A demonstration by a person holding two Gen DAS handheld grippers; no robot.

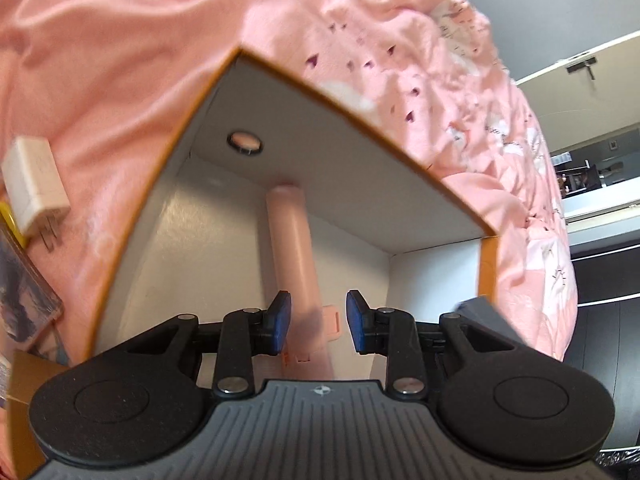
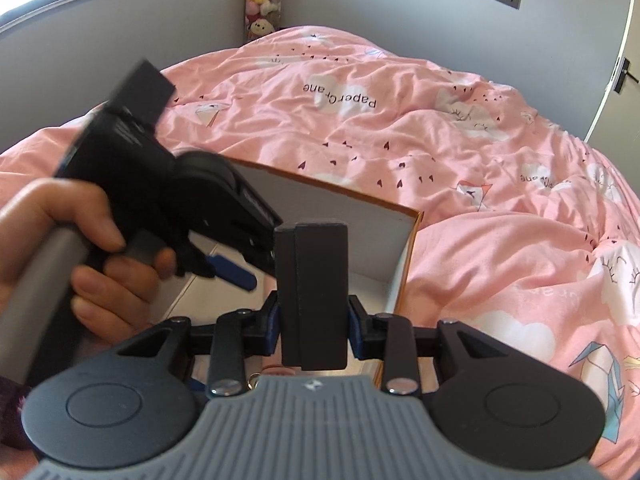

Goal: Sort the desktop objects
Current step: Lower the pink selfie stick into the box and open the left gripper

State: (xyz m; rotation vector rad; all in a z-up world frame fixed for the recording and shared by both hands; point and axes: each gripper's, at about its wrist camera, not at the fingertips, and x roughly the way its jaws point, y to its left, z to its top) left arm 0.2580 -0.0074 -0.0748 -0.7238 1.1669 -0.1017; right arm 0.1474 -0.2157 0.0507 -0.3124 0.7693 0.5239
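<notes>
the open orange-edged white cardboard box (image 1: 224,216) on the pink printed bedspread (image 2: 440,128) is the landmark here. inside it lies a pale pink cylindrical tube (image 1: 292,248), running from the near floor of the box toward its far wall, beside a small ring (image 1: 245,142). the left gripper (image 1: 318,322) hangs over the box with its blue pads spread and nothing pinched, the tube passing under the gap. that looks like a drop-off just finished or a pull-back, judging by the pose. just above the box's near edge, the right gripper (image 2: 312,320) is clamped on a black rectangular block (image 2: 313,292), held upright, probably waiting its turn to go into the box. outside the box, to its left, a white plug adapter (image 1: 34,184) and a clear card case (image 1: 24,292) lie unsorted. the left wrist view alone shows the box's contents and those leftovers. the right wrist view alone shows the person's hand (image 2: 60,248) on the other handle, and the room.
</notes>
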